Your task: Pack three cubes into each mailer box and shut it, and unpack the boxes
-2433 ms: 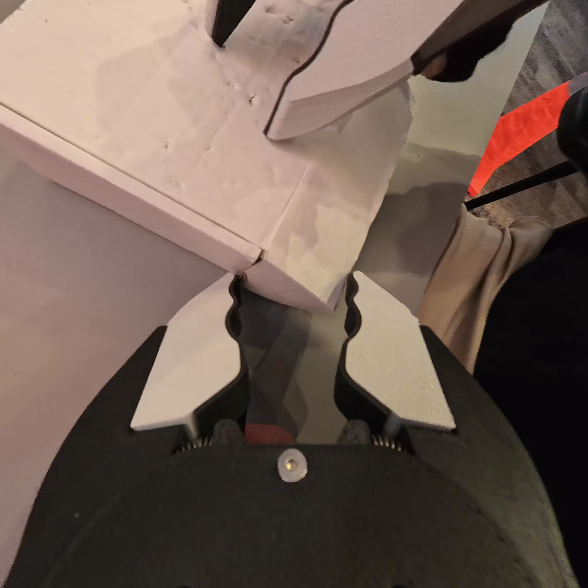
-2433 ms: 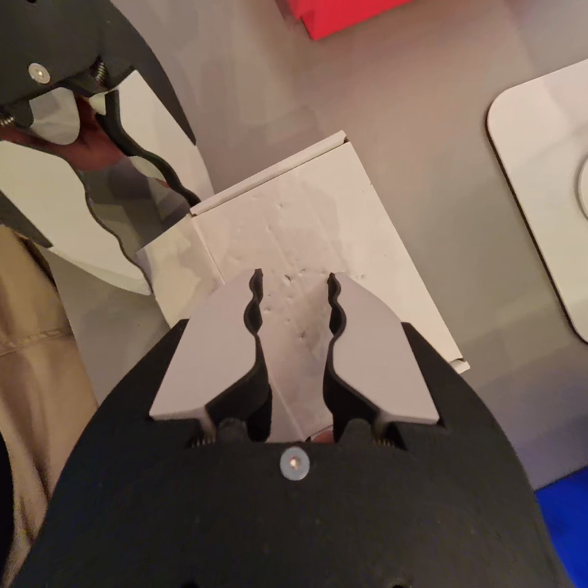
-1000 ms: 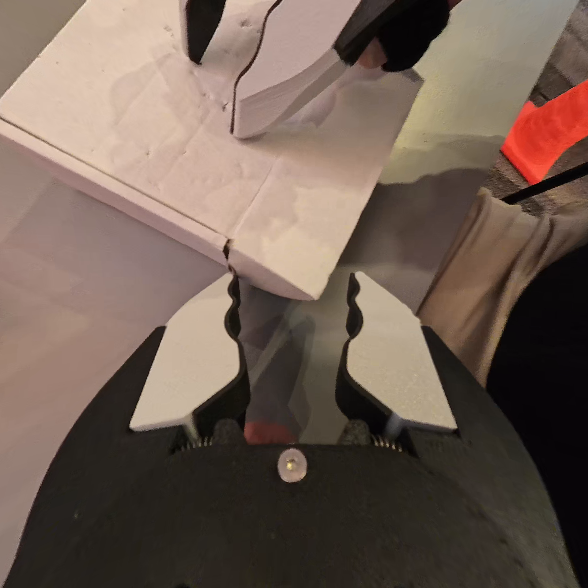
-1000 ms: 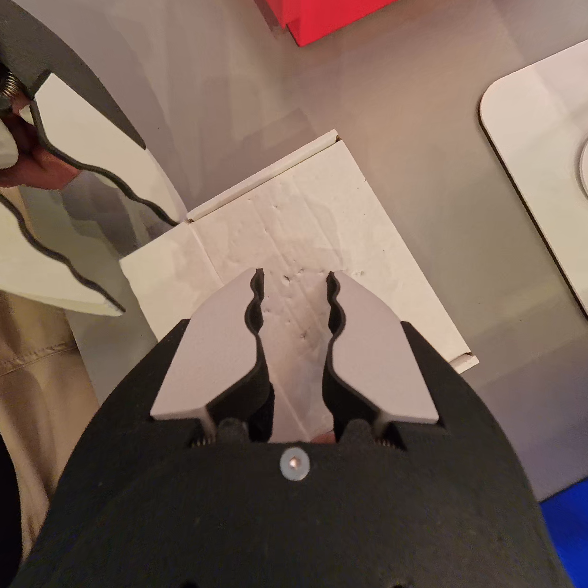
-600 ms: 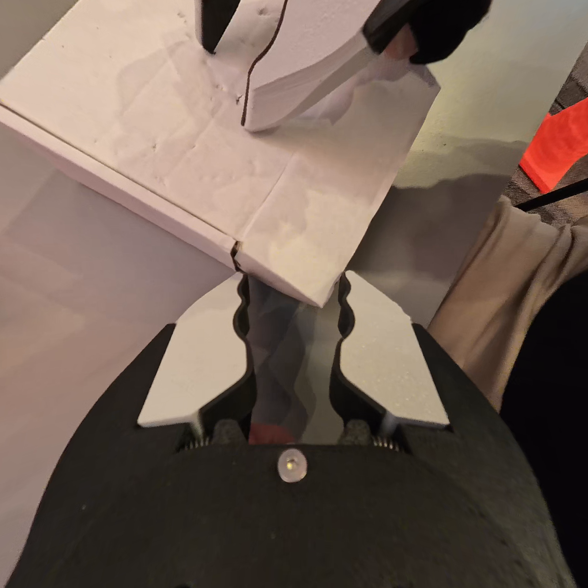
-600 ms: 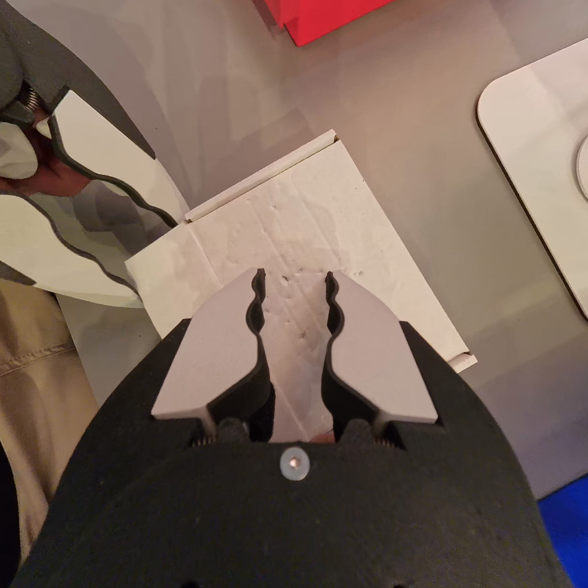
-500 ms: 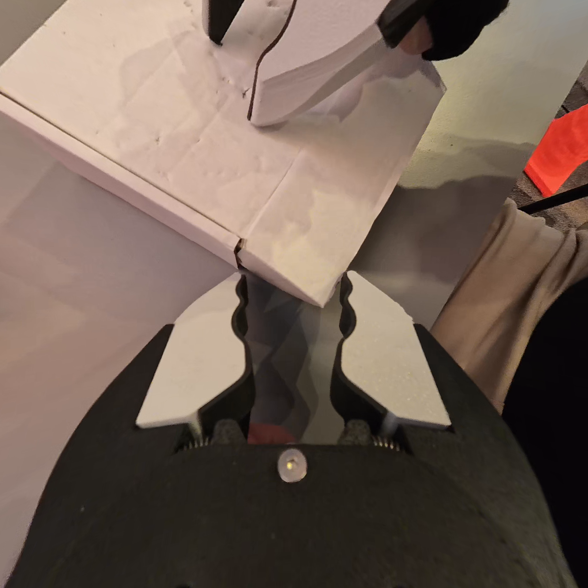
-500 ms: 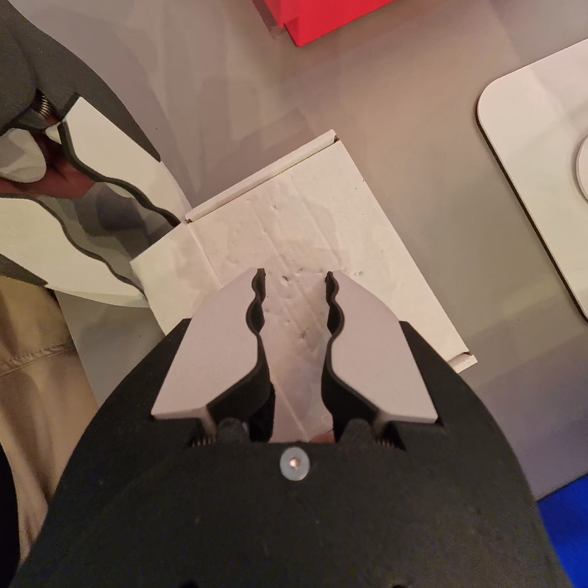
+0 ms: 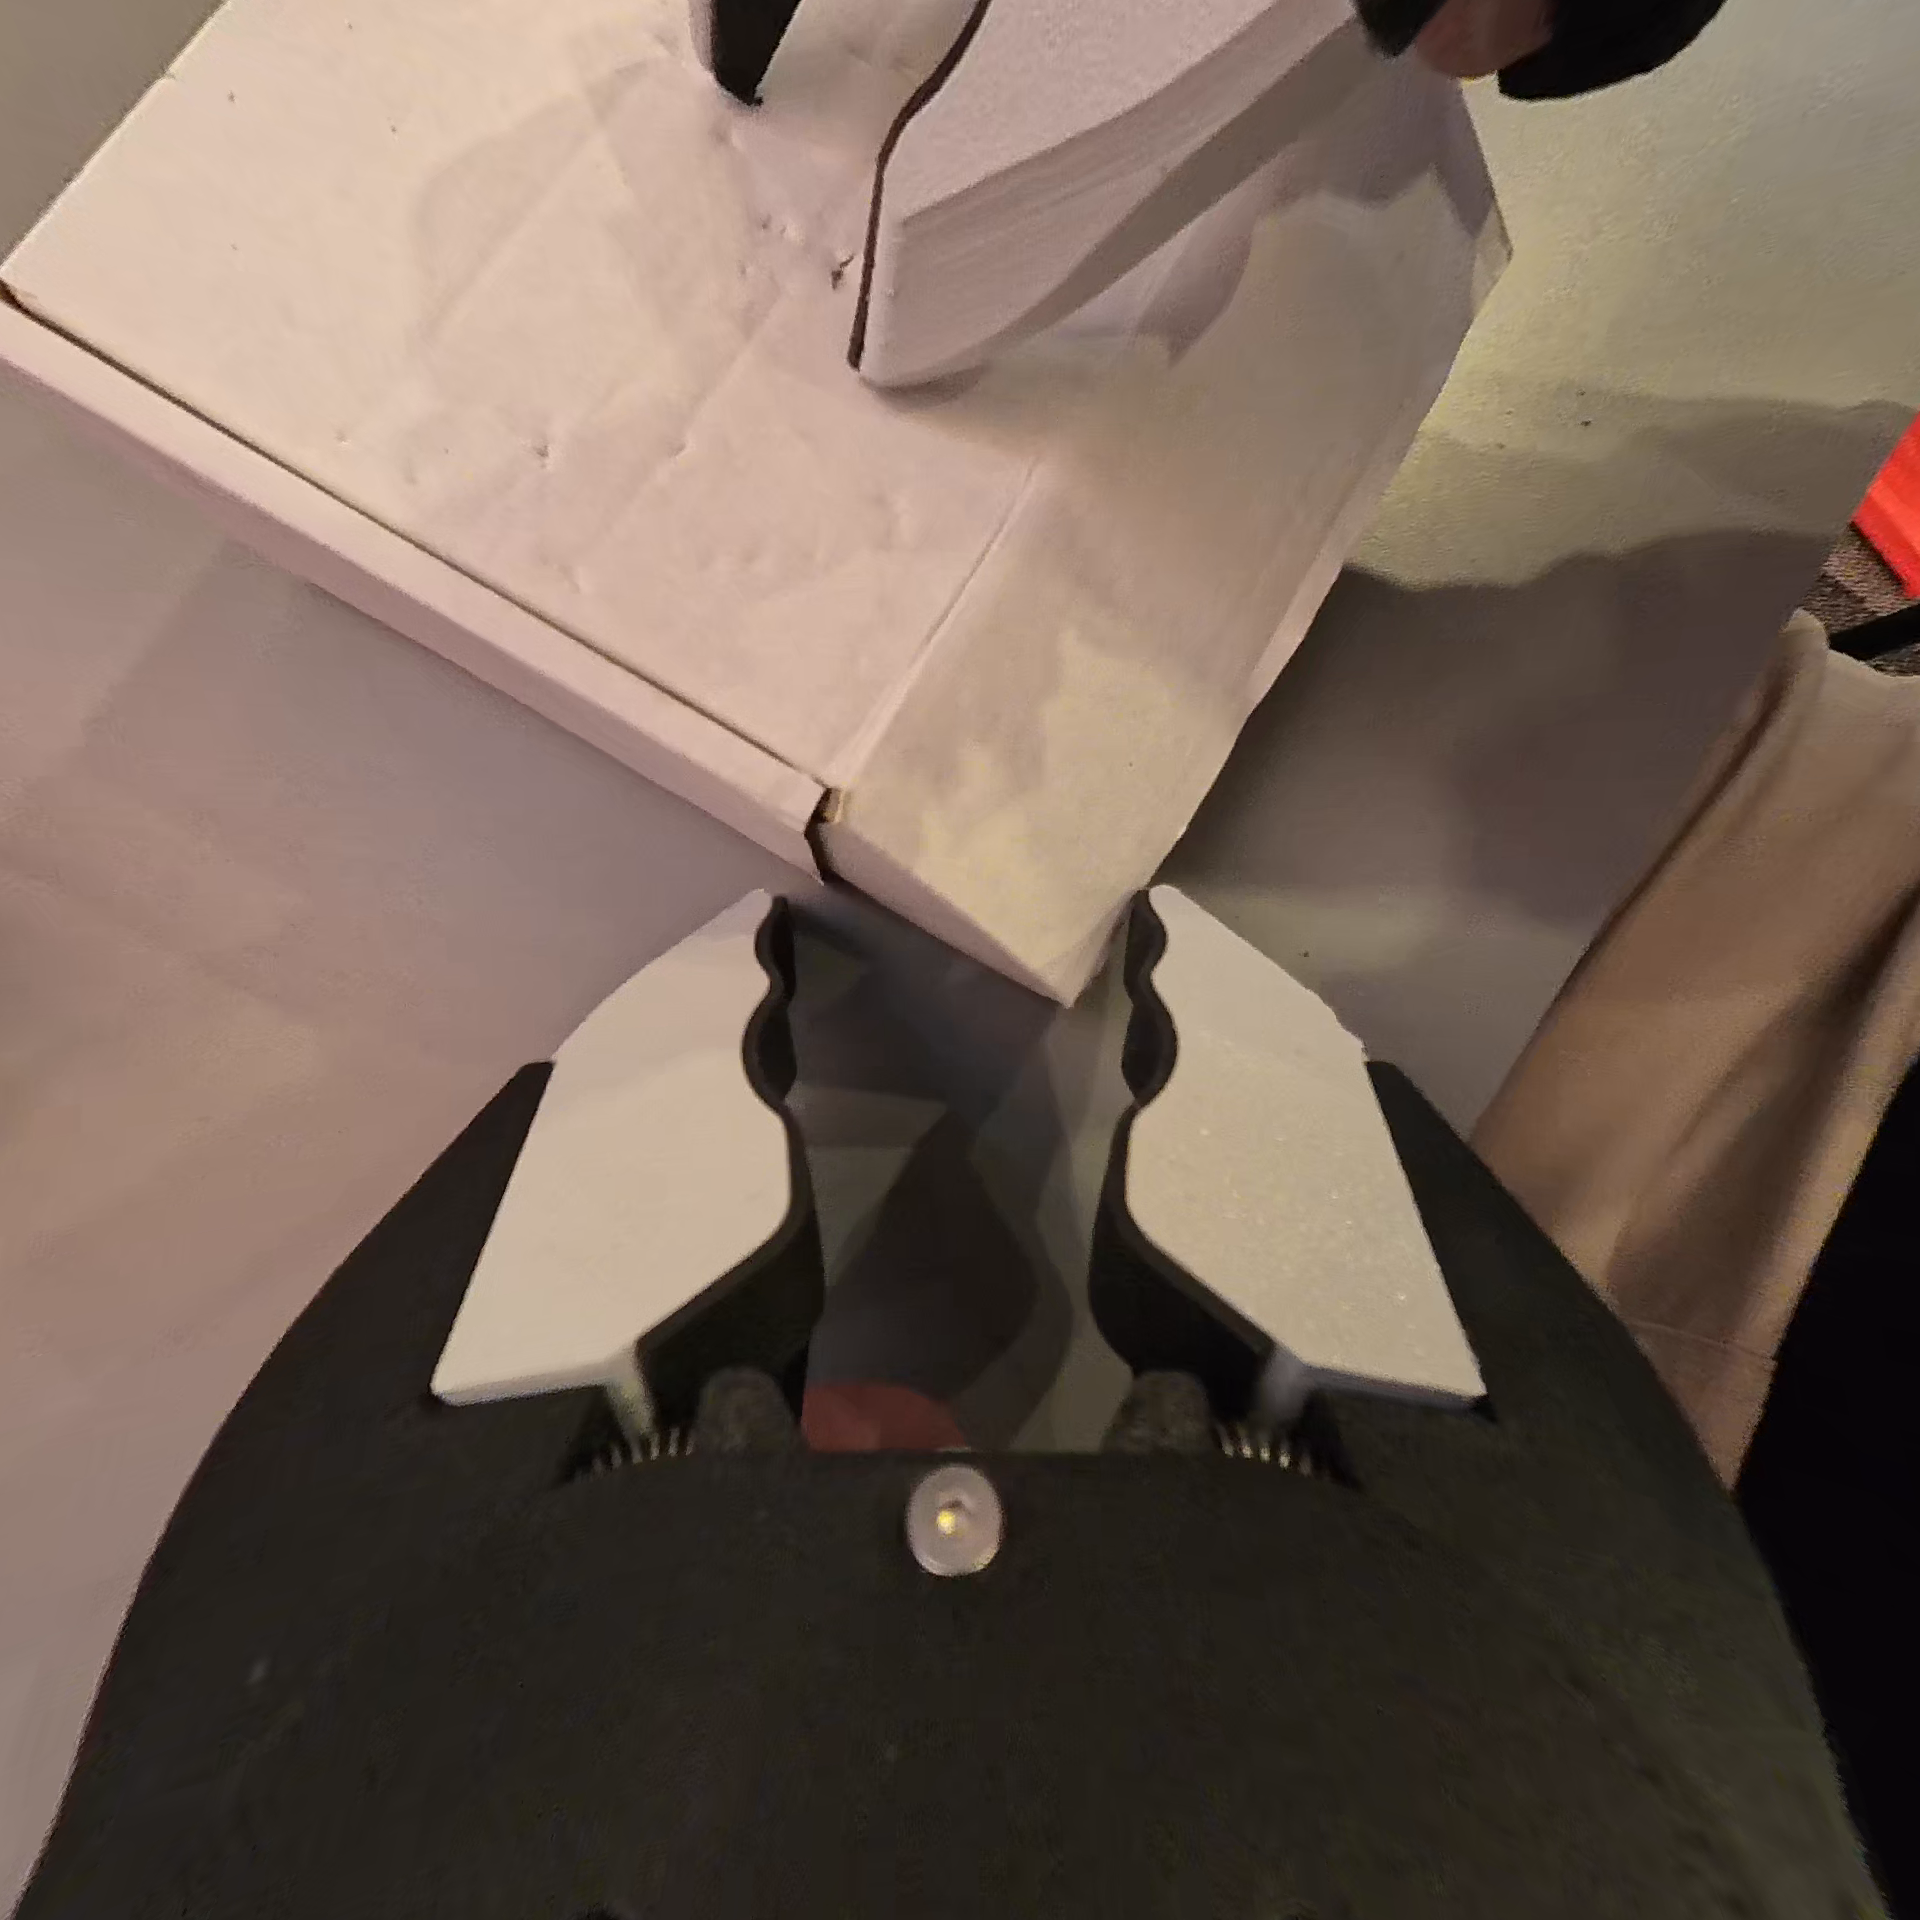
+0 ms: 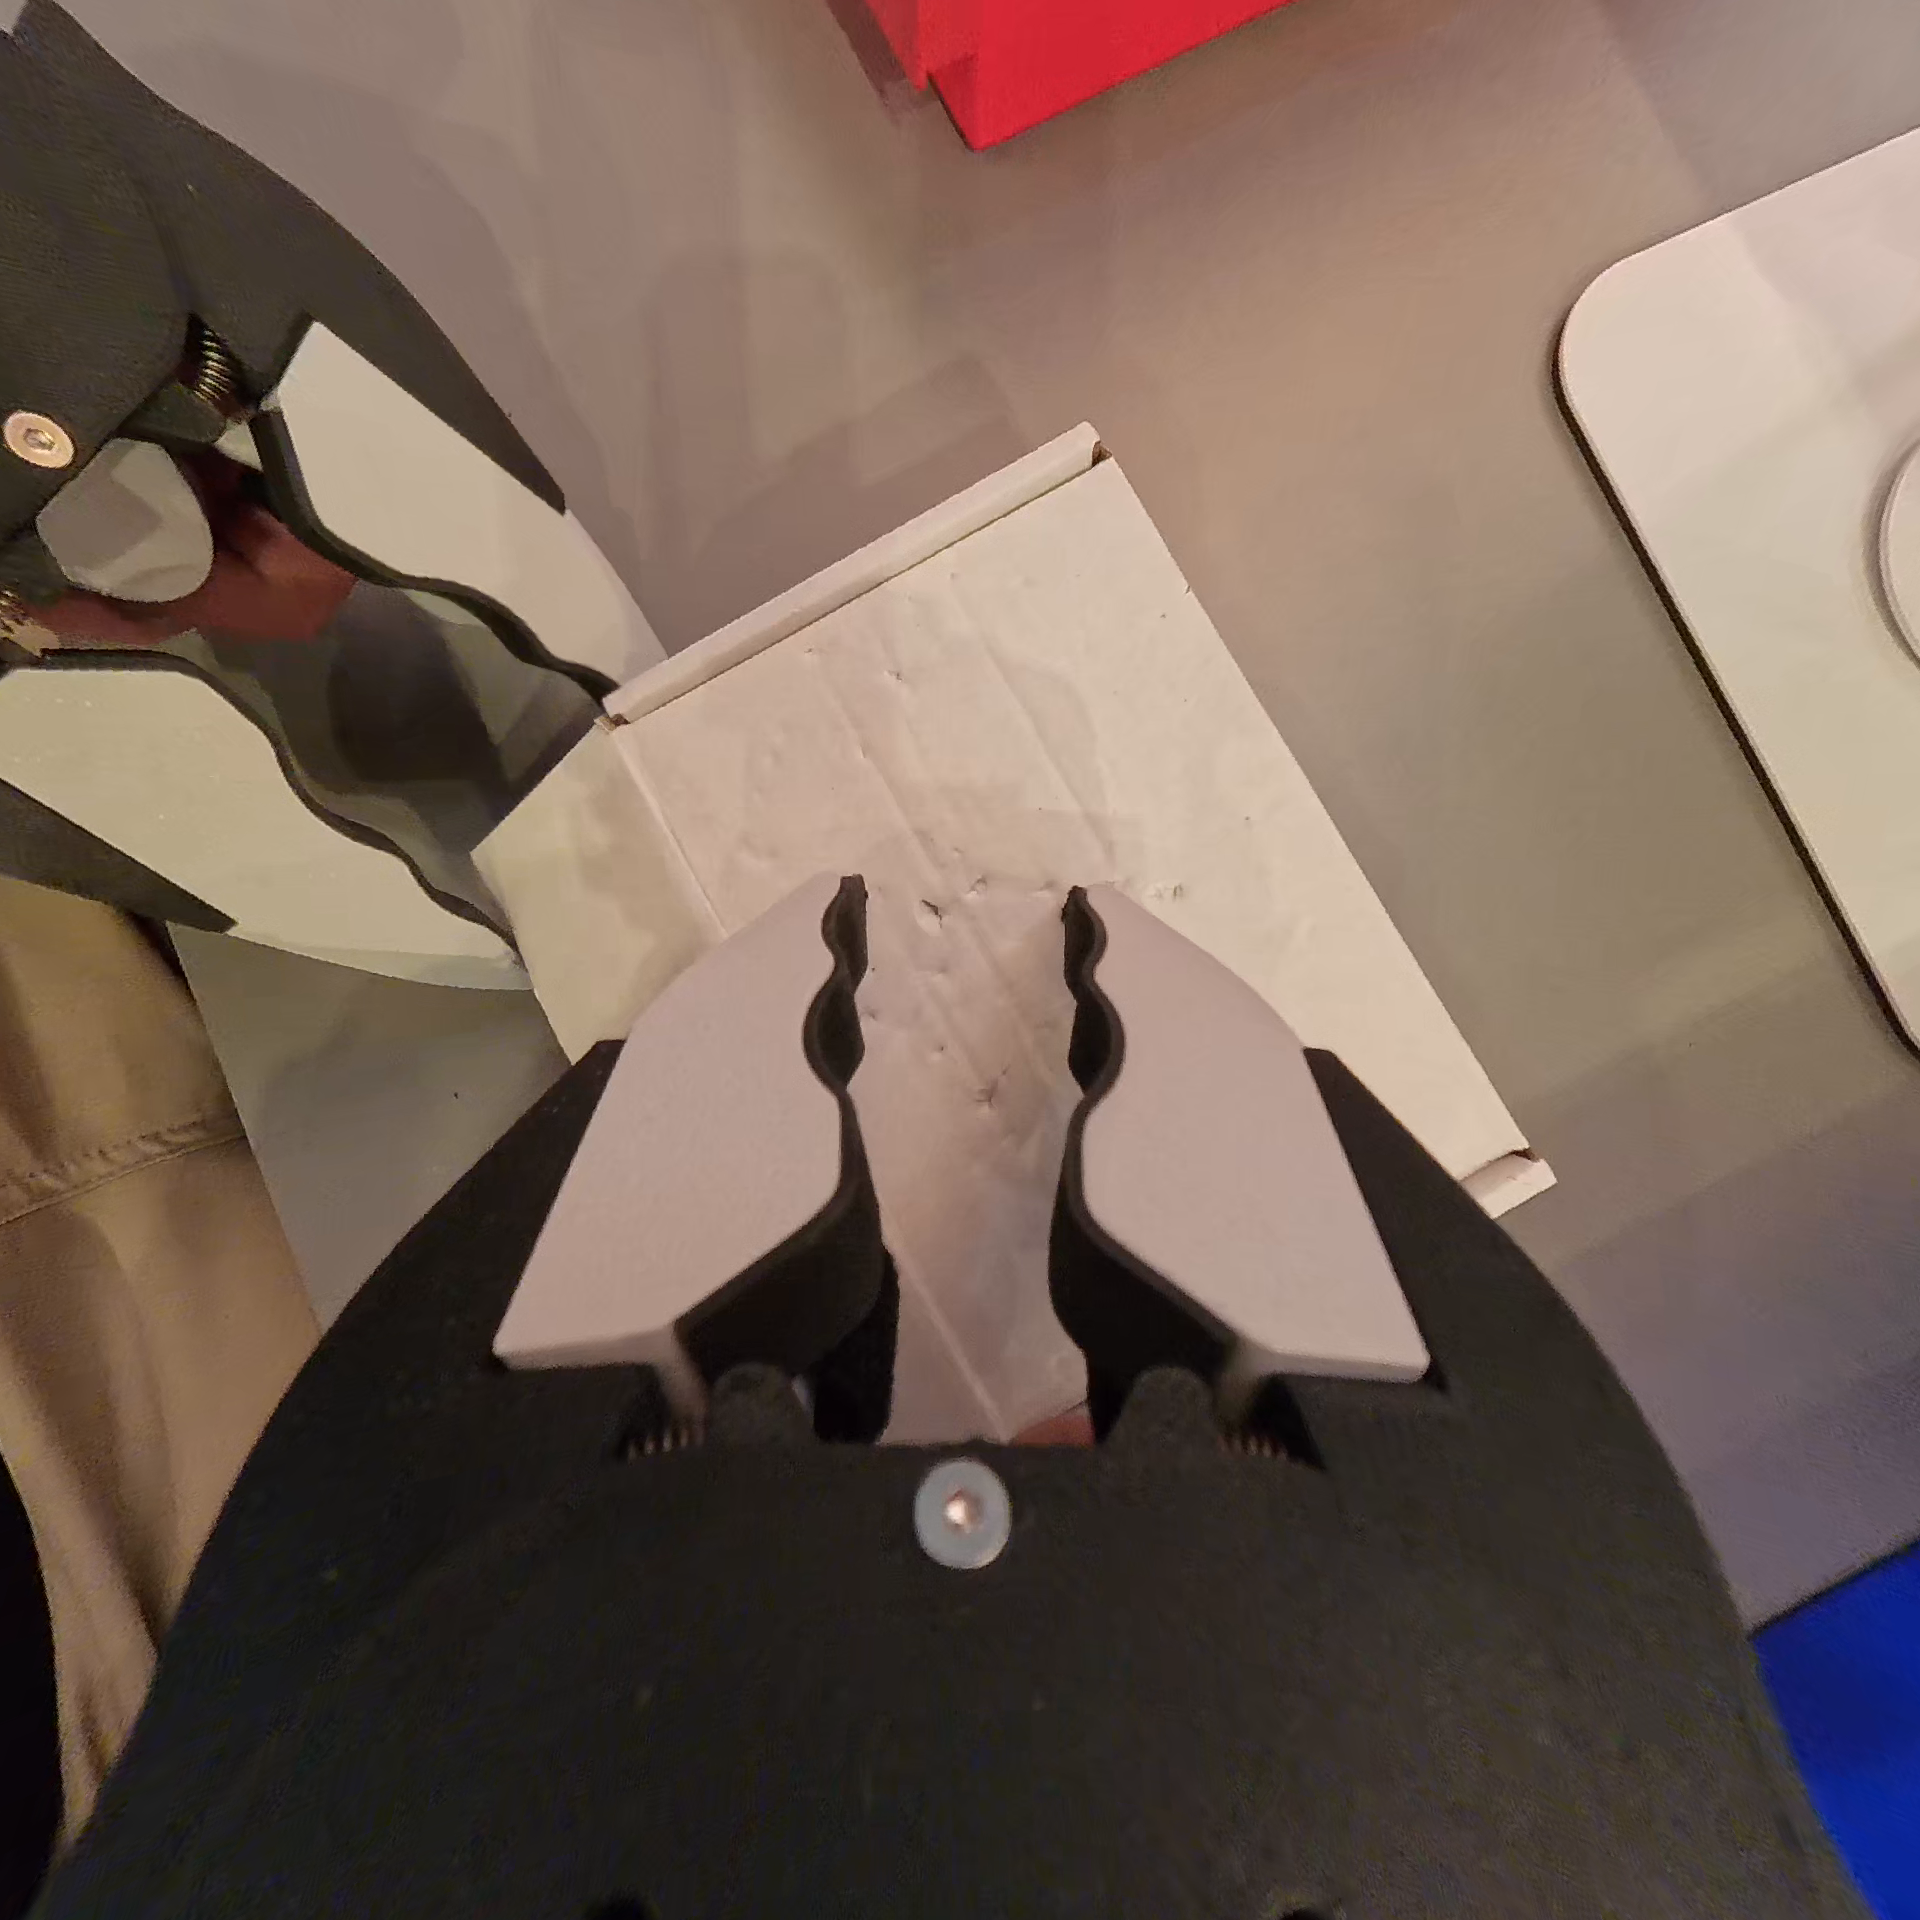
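The left gripper (image 9: pixel 951 935) sits low at the near corner of the white mailer box (image 9: pixel 582 395), jaws spread with nothing between them, the corner of the box's front flap (image 9: pixel 1049 790) just ahead of the tips. The box lies closed on the grey surface (image 9: pixel 208 935). The right gripper (image 10: pixel 961 899) is over the middle of the lid, jaws parted and empty; in the left wrist view its tips appear to rest on the lid.

The flap looks loose at the corner, with a slit showing at the seam. If the left jaws push instead of pinching, the box is likely to skid across the smooth surface, unless the right gripper bears down. Pressing too hard risks denting the already dimpled lid further. Beyond lie a red box (image 10: pixel 1049 62) and a white board (image 10: pixel 1766 520).
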A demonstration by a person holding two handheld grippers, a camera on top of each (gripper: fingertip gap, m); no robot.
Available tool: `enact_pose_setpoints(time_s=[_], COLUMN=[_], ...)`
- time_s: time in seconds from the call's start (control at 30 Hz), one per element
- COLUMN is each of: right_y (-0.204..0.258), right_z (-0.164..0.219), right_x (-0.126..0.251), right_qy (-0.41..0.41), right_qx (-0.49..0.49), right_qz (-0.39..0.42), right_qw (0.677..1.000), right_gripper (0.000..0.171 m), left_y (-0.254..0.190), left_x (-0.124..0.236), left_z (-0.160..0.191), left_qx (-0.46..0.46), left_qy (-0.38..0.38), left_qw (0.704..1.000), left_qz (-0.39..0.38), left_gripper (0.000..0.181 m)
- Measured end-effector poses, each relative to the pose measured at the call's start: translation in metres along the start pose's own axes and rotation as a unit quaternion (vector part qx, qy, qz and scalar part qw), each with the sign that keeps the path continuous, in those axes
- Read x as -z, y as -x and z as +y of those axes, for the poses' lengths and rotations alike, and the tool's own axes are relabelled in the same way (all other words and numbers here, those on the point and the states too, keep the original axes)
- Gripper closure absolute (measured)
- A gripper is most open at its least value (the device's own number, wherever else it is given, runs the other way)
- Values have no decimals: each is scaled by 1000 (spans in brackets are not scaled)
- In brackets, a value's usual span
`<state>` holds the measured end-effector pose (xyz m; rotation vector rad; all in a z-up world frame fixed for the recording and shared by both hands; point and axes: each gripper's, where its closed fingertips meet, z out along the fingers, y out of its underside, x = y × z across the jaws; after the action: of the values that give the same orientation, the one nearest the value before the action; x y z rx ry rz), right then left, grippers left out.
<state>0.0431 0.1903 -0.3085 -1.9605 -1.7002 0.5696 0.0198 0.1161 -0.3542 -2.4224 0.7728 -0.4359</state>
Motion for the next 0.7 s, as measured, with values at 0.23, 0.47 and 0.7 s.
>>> enact_pose_setpoints(time_s=[0.23, 0.47, 0.7], right_y=[0, 0, 0], right_z=[0, 0, -1], right_x=[0, 0, 0], right_qy=[-1, -1, -1], right_qx=[2, 4, 5], right_qz=[1, -1, 0], right_qw=[1000, 1000, 1000], right_gripper=[135, 135, 135], left_y=[6, 8, 19], left_x=[4, 27, 9], left_z=[-2, -22, -20], left_qx=[-55, -132, -169], left_qy=[-4, -49, -38], left_qw=[998, 989, 982], left_qz=[-26, -35, -71], left_gripper=[109, 98, 94])
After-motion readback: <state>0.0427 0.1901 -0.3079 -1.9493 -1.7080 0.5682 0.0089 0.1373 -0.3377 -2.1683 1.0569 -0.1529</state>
